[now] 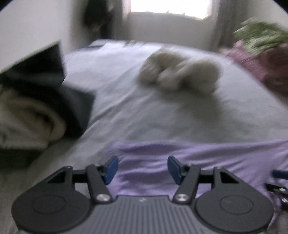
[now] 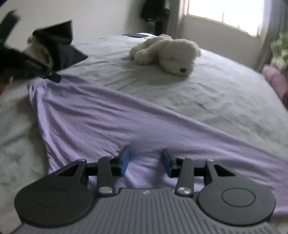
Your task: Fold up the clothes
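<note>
Lying spread across the near part of a pale grey bedsheet (image 2: 225, 93), the wrinkled lilac cloth garment (image 2: 111, 118) ran from a far-left corner toward the near right. Over its near edge, the right gripper (image 2: 145, 161) had its blue pads apart with nothing pinched between them. At the garment's far-left corner, the left gripper (image 1: 143, 169) was likewise spread above the fabric, gripping nothing. Farther off, a fluffy white plush dog (image 2: 167, 52) lay on the sheet. To the far left sat a heap of dark and cream folded clothes (image 2: 54, 48), and a bright window (image 2: 225, 12) stood beyond the bed.
</note>
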A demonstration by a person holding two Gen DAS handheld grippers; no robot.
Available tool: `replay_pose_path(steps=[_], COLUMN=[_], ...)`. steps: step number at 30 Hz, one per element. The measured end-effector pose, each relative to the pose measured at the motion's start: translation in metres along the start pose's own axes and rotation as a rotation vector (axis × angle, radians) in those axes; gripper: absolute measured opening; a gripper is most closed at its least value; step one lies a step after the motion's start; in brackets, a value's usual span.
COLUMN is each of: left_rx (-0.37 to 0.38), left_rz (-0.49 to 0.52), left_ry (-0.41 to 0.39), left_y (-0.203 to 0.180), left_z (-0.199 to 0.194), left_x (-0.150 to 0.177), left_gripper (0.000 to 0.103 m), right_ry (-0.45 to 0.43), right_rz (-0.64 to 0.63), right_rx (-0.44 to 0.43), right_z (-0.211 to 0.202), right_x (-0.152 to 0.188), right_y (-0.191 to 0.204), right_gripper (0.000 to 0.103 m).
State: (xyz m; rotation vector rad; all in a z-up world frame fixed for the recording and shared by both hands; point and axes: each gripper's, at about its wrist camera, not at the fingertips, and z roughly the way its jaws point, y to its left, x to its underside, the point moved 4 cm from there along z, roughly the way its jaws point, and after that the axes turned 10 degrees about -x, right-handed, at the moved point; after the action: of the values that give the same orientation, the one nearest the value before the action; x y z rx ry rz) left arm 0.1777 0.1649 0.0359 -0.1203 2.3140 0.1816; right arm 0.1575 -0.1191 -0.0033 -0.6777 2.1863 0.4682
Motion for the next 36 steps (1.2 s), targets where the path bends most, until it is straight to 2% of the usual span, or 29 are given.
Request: replay_pose_path(steps=[1, 4, 7, 8, 11, 12, 13, 15, 16, 19, 22, 24, 28, 32, 36], left_rx=[0.026, 0.086, 0.029, 0.022, 0.023, 0.024, 0.013, -0.020, -0.030, -0.006, 0.050, 0.046, 0.033, 0.050, 0.071], left_rz=[0.009, 0.037, 0.059, 0.049, -0.003, -0.014, -0.004, 0.037, 0.046, 0.018, 0.014, 0.025, 0.021, 0.007, 0.011], left_ry=[0.004, 0.030, 0.102, 0.114, 0.124, 0.121, 0.115, 0.100, 0.098, 0.086, 0.064, 0.088, 0.138, 0.128, 0.132], left_y=[-0.005, -0.020, -0.017, -0.014, -0.001, 0.001, 0.000, -0.003, -0.002, -0.001, -0.004, -0.006, -0.001, 0.001, -0.003], left_z=[-0.001, -0.001, 0.017, 0.020, 0.024, 0.024, 0.024, 0.024, 0.022, 0.009, -0.002, 0.002, 0.014, 0.009, 0.010], left_x=[0.001, 0.007, 0.018, 0.019, 0.018, 0.017, 0.017, 0.017, 0.018, 0.013, 0.010, 0.015, 0.021, 0.017, 0.017], left_gripper=[0.062, 0.062, 0.062, 0.062, 0.061, 0.062, 0.062, 0.061, 0.061, 0.061, 0.062, 0.062, 0.062, 0.062, 0.063], right_ry=[-0.024, -0.016, 0.044, 0.045, -0.037, -0.029, 0.016, 0.074, 0.057, 0.000, 0.036, 0.061, 0.123, 0.043, 0.070], right_rz=[0.033, 0.033, -0.093, -0.081, -0.069, -0.067, -0.075, -0.129, -0.117, 0.041, -0.016, -0.071, -0.043, -0.087, -0.138], right_rx=[0.004, -0.058, 0.027, 0.045, -0.017, -0.036, -0.044, 0.010, 0.021, -0.067, -0.062, -0.054, -0.099, -0.090, -0.099], right_z=[-0.009, -0.017, -0.007, -0.010, -0.032, -0.032, -0.025, -0.015, -0.020, -0.044, -0.039, -0.032, -0.013, -0.023, -0.012], right_x=[-0.001, 0.004, 0.018, 0.016, 0.007, 0.008, 0.012, 0.028, 0.032, 0.046, 0.050, 0.047, 0.023, 0.013, 0.014], right_y=[-0.002, 0.019, 0.043, 0.048, 0.070, 0.078, 0.086, 0.097, 0.098, 0.096, 0.104, 0.110, 0.098, 0.097, 0.099], right_gripper=[0.044, 0.044, 0.044, 0.044, 0.044, 0.044, 0.044, 0.043, 0.043, 0.043, 0.047, 0.050, 0.054, 0.054, 0.054])
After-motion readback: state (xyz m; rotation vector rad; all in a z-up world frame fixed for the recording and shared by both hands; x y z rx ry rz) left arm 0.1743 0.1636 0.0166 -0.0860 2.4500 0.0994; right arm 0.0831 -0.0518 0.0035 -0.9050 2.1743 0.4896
